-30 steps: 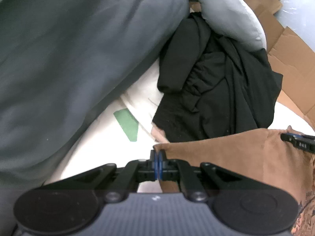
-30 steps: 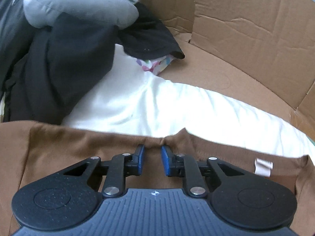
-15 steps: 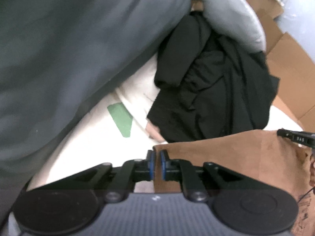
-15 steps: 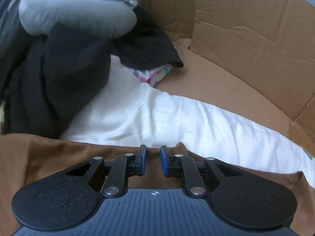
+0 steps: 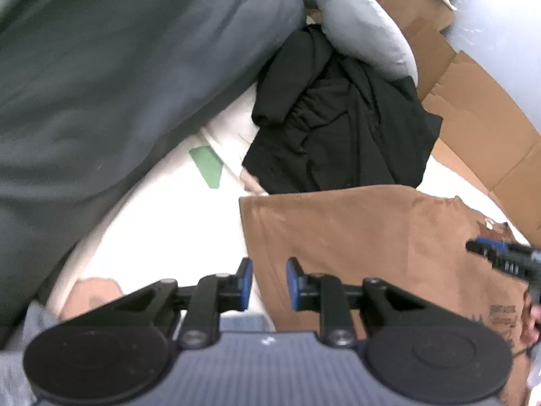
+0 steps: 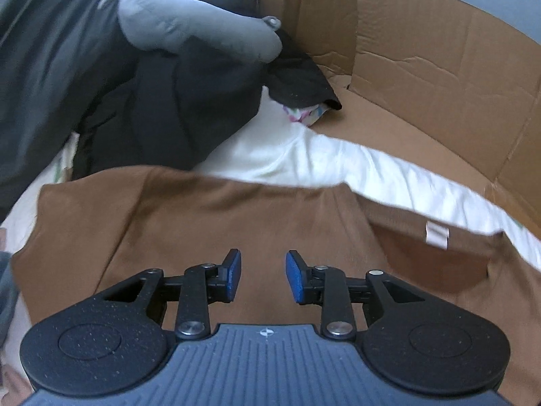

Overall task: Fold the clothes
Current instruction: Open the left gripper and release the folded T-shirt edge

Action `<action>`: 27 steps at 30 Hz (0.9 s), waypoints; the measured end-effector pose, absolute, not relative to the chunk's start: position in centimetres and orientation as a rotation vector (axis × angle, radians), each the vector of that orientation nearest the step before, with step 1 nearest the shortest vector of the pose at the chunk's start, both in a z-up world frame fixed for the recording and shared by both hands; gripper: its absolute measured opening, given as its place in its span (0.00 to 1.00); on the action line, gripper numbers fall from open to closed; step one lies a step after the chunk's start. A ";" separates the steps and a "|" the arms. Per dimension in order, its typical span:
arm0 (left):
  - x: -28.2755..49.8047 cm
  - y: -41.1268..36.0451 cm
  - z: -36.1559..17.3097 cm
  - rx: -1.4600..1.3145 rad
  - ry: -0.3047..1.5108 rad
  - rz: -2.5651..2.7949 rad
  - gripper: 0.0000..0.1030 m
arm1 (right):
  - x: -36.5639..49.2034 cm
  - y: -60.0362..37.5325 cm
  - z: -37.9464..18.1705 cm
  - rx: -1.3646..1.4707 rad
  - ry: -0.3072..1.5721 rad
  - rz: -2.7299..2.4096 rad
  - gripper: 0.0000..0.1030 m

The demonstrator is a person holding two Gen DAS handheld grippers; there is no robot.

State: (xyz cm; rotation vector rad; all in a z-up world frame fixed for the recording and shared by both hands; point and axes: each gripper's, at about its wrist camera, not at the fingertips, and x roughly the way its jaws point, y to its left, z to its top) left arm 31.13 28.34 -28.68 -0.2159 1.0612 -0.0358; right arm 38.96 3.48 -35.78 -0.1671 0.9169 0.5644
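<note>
Left wrist view: the left gripper (image 5: 265,282) stands with its blue pads apart and nothing between them, poised at the left edge of a brown T-shirt (image 5: 355,237) spread on a white sheet (image 5: 175,209). At the far right of that view the tip of the right gripper (image 5: 497,253) reaches over the shirt near its collar. From the right wrist camera, the right gripper (image 6: 263,275) is likewise parted, gripping nothing, hovering over the middle of the brown cloth; whether the pads touch the fabric cannot be told. The shirt lies mostly flat, its top edge running across the frame, the neckline and a pale label (image 6: 437,234) showing at right, a printed design at its lower right in the left view. Beyond it sits a heap of black clothing (image 6: 175,101) under a grey neck pillow (image 6: 203,30), with a cardboard box (image 6: 422,67) walling the right side. A dark grey blanket (image 5: 118,67) fills the left.
</note>
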 end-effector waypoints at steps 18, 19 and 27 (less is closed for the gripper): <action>26.8 24.3 -32.2 -0.197 1.091 -0.001 0.28 | 27.9 3.4 -33.5 -0.074 0.896 0.522 0.42; 26.6 24.2 -32.3 -0.196 1.090 -0.001 0.28 | 27.5 3.5 -33.3 -0.067 0.892 0.516 0.42; 24.7 23.7 -33.6 -0.247 1.098 0.008 0.28 | 25.6 4.2 -33.7 -0.051 0.893 0.549 0.42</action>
